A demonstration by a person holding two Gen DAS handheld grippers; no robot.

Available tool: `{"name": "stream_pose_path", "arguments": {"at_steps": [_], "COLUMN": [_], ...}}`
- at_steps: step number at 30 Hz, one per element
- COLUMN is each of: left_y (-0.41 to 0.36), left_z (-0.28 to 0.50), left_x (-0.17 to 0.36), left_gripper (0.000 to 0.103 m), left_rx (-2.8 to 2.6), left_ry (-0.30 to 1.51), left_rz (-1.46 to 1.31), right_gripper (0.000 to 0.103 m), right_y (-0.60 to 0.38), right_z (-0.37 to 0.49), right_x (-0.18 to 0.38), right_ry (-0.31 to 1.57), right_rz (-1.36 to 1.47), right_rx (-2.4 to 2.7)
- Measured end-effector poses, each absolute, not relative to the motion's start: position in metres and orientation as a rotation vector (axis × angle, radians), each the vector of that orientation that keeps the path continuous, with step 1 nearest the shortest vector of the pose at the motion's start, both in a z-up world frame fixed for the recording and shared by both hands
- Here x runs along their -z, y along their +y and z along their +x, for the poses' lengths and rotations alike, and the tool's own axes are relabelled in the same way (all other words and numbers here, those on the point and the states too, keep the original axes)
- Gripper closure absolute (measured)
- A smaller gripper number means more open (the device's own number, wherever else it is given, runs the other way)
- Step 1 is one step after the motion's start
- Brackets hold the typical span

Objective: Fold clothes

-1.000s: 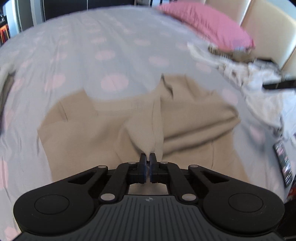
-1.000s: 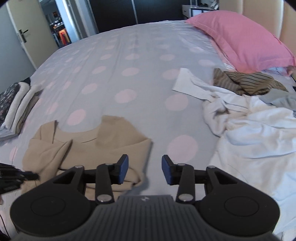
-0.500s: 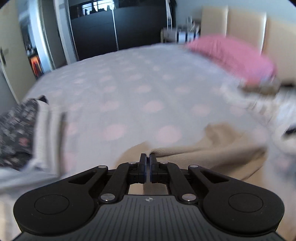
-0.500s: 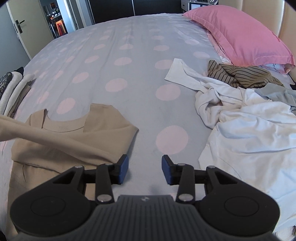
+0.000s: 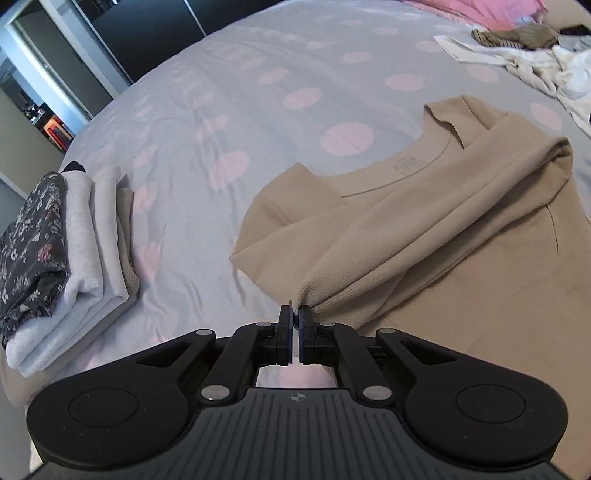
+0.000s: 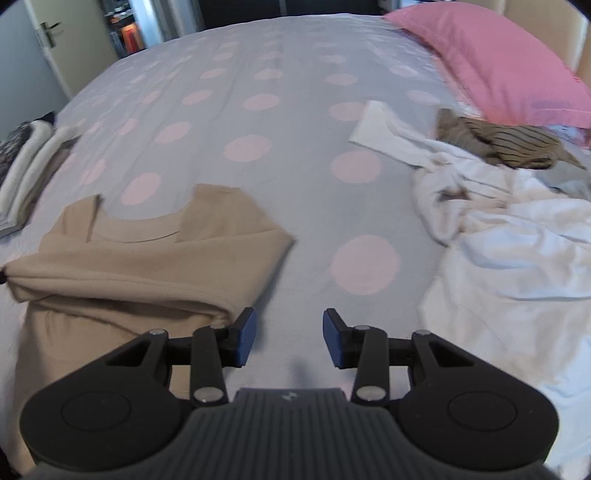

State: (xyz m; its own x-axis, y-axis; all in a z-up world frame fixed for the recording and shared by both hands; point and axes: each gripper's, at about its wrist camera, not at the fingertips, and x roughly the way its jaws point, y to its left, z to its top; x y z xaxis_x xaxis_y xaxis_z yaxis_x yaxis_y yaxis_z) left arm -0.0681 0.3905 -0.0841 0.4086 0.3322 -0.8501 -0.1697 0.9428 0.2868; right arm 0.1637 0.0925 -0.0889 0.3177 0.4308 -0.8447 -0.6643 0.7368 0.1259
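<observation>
A beige long-sleeved top (image 5: 461, 236) lies on the dotted grey bed cover (image 5: 258, 110), neck hole toward the far side. My left gripper (image 5: 294, 314) is shut on the cuff of its sleeve (image 5: 388, 243), which is stretched across the chest toward the shirt's left edge. In the right wrist view the same top (image 6: 129, 266) lies at the left, with the sleeve folded across it. My right gripper (image 6: 289, 328) is open and empty, low over the cover just right of the top's edge.
A stack of folded clothes (image 5: 66, 236) sits at the left edge of the bed. A heap of white garments (image 6: 509, 236) and a striped brown one (image 6: 509, 144) lie at the right, below a pink pillow (image 6: 498, 62). A doorway (image 6: 125, 26) shows beyond the bed.
My left gripper has pulled the sleeve from the middle of the top across to its left side. My right gripper has stayed open and drifted slightly toward the top's right edge.
</observation>
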Motion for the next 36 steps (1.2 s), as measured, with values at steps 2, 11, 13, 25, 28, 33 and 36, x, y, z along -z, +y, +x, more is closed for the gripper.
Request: {"name": "stream_pose_path", "arguments": {"at_steps": [2, 11, 13, 25, 28, 33, 36], "left_y": [0.394, 0.403, 0.404, 0.416, 0.413, 0.415, 0.413], "left_z": [-0.068, -0.067, -0.067, -0.068, -0.069, -0.076, -0.081], "left_x": [0.081, 0.057, 0.047, 0.067, 0.094, 0.109, 0.112], "left_gripper": [0.102, 0.102, 0.102, 0.102, 0.102, 0.101, 0.100], "left_rx": [-0.326, -0.351, -0.348, -0.396, -0.379, -0.339, -0.364], "left_ry": [1.083, 0.947, 0.902, 0.950, 1.030, 1.091, 1.127], "left_rz": [0.136, 0.017, -0.002, 0.048, 0.121, 0.138, 0.187], "right_gripper": [0.060, 0.064, 0.063, 0.092, 0.093, 0.092, 0.092], "right_y": [0.102, 0.131, 0.134, 0.151, 0.147, 0.143, 0.140], "right_z": [0.159, 0.153, 0.156, 0.129, 0.131, 0.136, 0.131], "right_x": [0.095, 0.121, 0.127, 0.159, 0.159, 0.154, 0.154], "right_ry": [1.017, 1.025, 1.041, 1.023, 1.036, 1.082, 1.105], "right_rz": [-0.281, -0.304, -0.273, -0.567, -0.562, -0.568, -0.658], "right_rx": [-0.768, -0.783, -0.765, -0.797, -0.800, -0.818, -0.805]}}
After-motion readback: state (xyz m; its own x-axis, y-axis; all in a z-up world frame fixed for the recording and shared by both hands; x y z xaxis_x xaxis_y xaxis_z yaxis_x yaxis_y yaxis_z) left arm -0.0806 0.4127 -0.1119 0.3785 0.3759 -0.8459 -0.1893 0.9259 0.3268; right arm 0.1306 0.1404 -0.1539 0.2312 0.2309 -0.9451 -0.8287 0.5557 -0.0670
